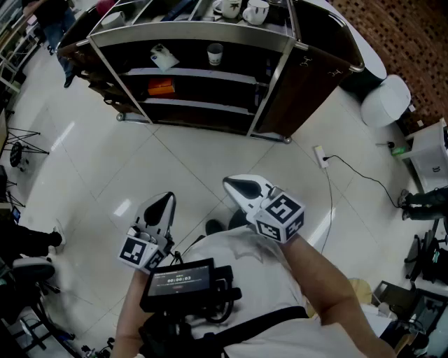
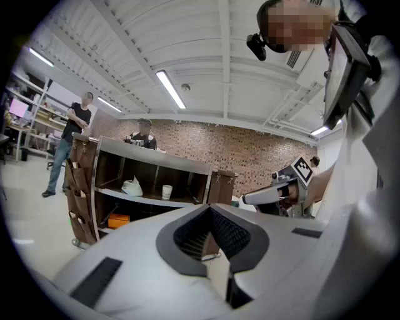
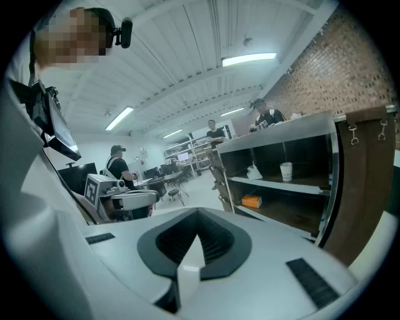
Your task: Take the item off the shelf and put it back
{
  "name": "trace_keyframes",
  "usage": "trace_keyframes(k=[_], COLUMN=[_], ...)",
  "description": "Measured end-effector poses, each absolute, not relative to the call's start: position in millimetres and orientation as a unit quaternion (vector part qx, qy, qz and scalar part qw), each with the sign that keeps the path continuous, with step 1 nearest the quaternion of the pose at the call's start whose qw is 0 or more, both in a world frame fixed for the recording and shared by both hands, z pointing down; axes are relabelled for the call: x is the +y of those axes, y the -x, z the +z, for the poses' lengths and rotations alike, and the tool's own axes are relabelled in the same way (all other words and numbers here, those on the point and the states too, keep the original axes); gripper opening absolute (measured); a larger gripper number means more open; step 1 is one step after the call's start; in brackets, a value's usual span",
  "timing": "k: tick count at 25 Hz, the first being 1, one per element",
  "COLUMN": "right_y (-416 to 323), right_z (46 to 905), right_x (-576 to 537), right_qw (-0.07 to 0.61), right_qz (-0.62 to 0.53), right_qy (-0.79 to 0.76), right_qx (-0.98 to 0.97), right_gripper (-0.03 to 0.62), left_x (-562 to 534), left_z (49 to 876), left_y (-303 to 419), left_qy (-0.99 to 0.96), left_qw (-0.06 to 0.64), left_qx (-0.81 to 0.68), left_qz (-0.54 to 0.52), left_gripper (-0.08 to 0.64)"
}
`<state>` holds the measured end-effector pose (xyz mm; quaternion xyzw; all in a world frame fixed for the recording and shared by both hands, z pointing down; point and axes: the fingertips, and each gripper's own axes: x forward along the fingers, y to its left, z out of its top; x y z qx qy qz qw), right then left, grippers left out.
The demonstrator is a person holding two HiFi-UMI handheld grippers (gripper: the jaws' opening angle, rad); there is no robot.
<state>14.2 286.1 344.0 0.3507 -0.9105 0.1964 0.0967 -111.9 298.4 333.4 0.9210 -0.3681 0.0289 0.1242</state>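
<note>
A dark shelf unit (image 1: 196, 31) stands on the tiled floor well ahead of me. Its upper shelf carries a crumpled white bag (image 1: 163, 57) and a paper cup (image 1: 215, 53). An orange box (image 1: 161, 87) lies on the shelf below. The left gripper view shows the same bag (image 2: 132, 186), cup (image 2: 167, 191) and box (image 2: 117, 220), as does the right gripper view: bag (image 3: 254, 172), cup (image 3: 286, 170), box (image 3: 252, 200). My left gripper (image 1: 166, 198) (image 2: 209, 209) and right gripper (image 1: 234, 185) (image 3: 199, 215) are held near my chest, far from the shelf, both shut and empty.
Mugs (image 1: 255, 10) sit on top of the shelf unit. A white round stool (image 1: 385, 100) stands to its right, and a power strip with a cable (image 1: 320, 155) lies on the floor. People stand behind the shelf (image 2: 144, 132) and to its left (image 2: 75, 140).
</note>
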Motion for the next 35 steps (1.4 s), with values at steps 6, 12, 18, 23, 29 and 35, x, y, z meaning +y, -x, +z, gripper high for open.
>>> trace_keyframes(k=[6,12,18,23,29,35], right_y=[-15.5,-20.4,-34.4,-60.1,-89.2,-109.5], right_z=[360.0,383.9,392.1,398.9,400.5,403.4], right_x=[263.6,212.5,149.5,104.6,60.3,35.9], right_qw=[0.095,0.090,0.084,0.073,0.055,0.040], right_qz=[0.224,0.245,0.248,0.261,0.269,0.273], right_qy=[-0.347,-0.323,-0.306,-0.304,-0.301,-0.313], right_qx=[-0.906,-0.909,-0.916,-0.913,-0.913,-0.909], right_gripper=[0.005,0.005,0.006,0.005,0.005,0.006], left_x=[279.7,231.7,161.3,106.4,53.7,22.5], left_z=[346.1,350.7,355.9,359.2,367.7,368.0], left_y=[114.4,98.7,72.8,50.0,26.7,0.4], left_qy=[-0.915,-0.909,-0.910,-0.908,-0.902,-0.907], left_qw=[0.139,0.142,0.145,0.143,0.138,0.138], left_qx=[-0.376,-0.386,-0.380,-0.381,-0.391,-0.373], left_qz=[0.048,0.062,0.080,0.096,0.122,0.137], left_gripper=[0.002,0.002,0.002,0.003,0.003,0.003])
